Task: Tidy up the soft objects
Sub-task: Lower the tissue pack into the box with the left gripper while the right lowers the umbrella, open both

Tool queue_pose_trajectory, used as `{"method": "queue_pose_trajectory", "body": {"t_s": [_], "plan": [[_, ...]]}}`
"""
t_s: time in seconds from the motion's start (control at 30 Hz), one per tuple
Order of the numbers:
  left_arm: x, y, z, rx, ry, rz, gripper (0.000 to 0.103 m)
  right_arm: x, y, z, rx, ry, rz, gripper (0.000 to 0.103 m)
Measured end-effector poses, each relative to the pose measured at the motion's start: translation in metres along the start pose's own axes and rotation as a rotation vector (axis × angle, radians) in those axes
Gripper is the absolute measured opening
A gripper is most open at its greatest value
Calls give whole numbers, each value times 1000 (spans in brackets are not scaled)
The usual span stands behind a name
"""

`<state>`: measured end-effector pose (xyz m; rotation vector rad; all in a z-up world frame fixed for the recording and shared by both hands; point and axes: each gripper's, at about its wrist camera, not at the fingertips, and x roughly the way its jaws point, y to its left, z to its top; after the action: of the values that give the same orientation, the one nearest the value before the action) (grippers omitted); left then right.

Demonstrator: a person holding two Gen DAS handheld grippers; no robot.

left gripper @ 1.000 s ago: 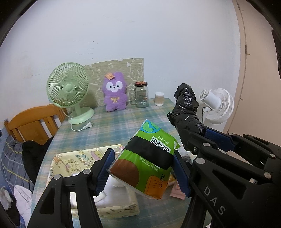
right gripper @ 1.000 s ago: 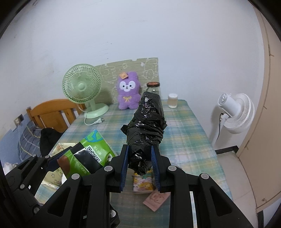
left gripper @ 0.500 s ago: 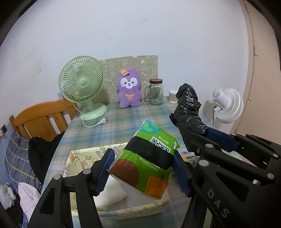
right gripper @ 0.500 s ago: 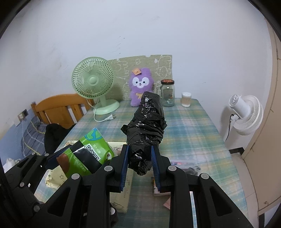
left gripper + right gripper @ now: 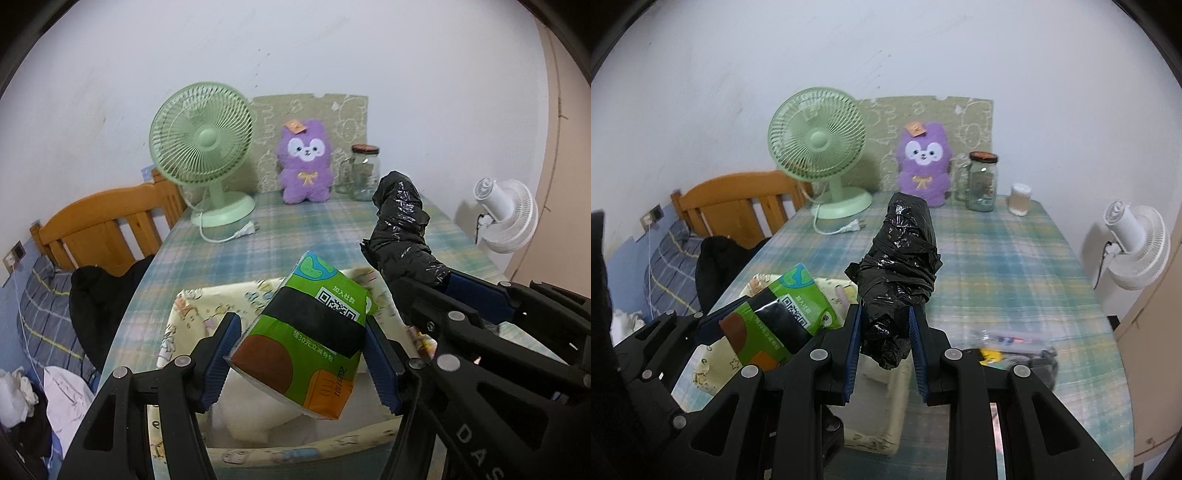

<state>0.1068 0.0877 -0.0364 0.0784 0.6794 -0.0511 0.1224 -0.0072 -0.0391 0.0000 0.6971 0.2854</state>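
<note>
My left gripper is shut on a green, black and orange tissue pack, held above a pale yellow printed fabric bin with something white inside. My right gripper is shut on a crumpled roll of black plastic bags that sticks up and forward from its blue pads. In the right wrist view the tissue pack hangs at lower left over the bin. In the left wrist view the black roll rises at right. A purple plush toy sits at the table's far end.
A green desk fan with a loose plug stands at the back left, a glass jar and a small cup at the back right. Small packets lie near the front right. A wooden chair and a white floor fan flank the plaid table.
Both grippers have moved left and a little down, each keeping its load. The fabric bin now lies straight under the tissue pack, and the fan and plush toy have shifted right in both views.
</note>
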Motion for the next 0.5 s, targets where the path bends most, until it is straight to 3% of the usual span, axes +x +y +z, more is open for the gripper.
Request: {"method": "queue_pose_trajectory", "body": {"t_s": [0.5], "plan": [[31,30,-23,-35,83,18,68,37,24,-16,-36,90,30,28]]}}
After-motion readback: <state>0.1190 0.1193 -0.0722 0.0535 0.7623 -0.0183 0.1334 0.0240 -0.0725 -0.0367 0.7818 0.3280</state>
